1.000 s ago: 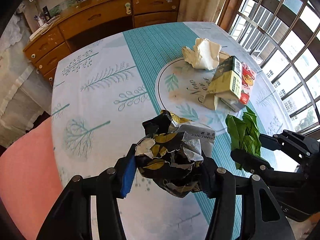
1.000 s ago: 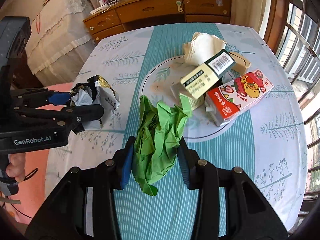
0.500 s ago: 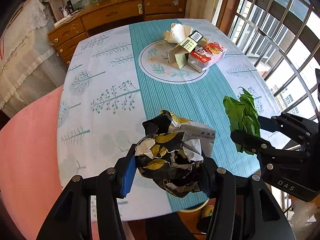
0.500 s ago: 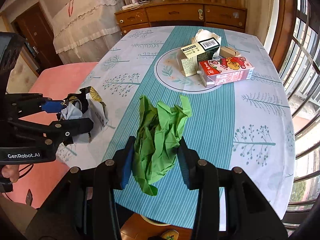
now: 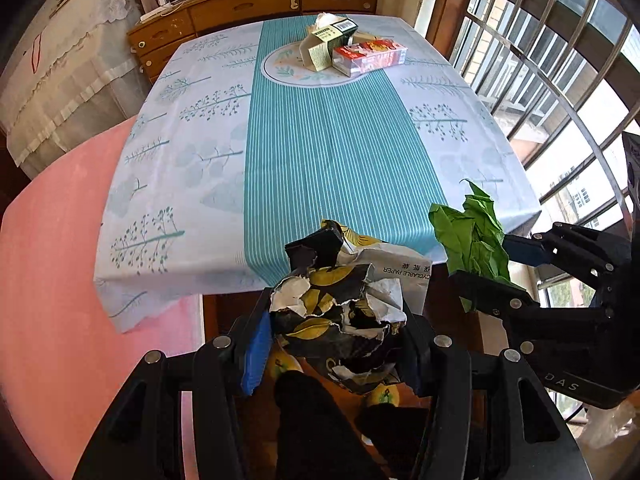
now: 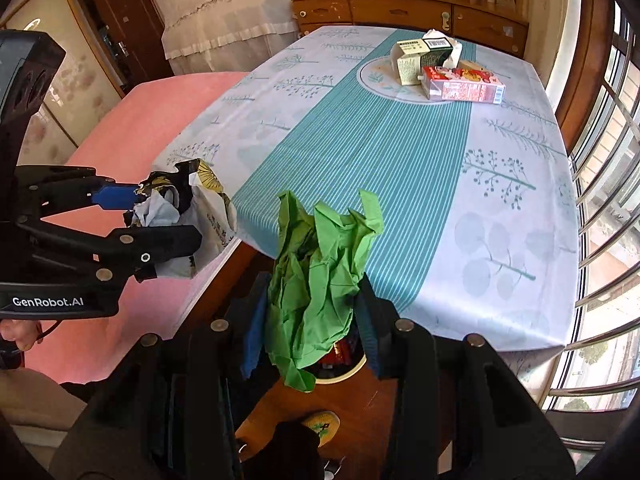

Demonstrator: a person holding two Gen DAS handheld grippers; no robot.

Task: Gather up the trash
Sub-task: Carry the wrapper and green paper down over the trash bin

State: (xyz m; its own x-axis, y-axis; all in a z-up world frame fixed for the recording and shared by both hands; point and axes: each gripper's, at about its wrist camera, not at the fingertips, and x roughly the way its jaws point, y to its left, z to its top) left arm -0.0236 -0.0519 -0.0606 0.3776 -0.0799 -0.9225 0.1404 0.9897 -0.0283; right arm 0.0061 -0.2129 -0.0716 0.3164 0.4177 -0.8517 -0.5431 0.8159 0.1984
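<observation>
We note cartons [image 5: 352,54] on the table's [image 5: 328,152] far end, dresser [image 5: 256,0] behind, held wrappers past its near edge.

Concealed and cropped items, both wrist views

The left hand-held gripper [image 5: 334,336] has its right pad wholly covered by the crumpled printed paper bag [image 5: 344,300]; the bag's print is legible only in part. The right hand-held gripper [image 6: 308,328] covers most of a round bin [image 6: 344,364] at 6 o'clock, whose contents cannot be identified. Crumpled green paper [image 6: 320,280] masks both of its pads in part. Small items on the sideboard [image 6: 408,4] at 12 o'clock are too small to identify. The person's hand [image 6: 16,334] is cut off at 9 o'clock.
</observation>
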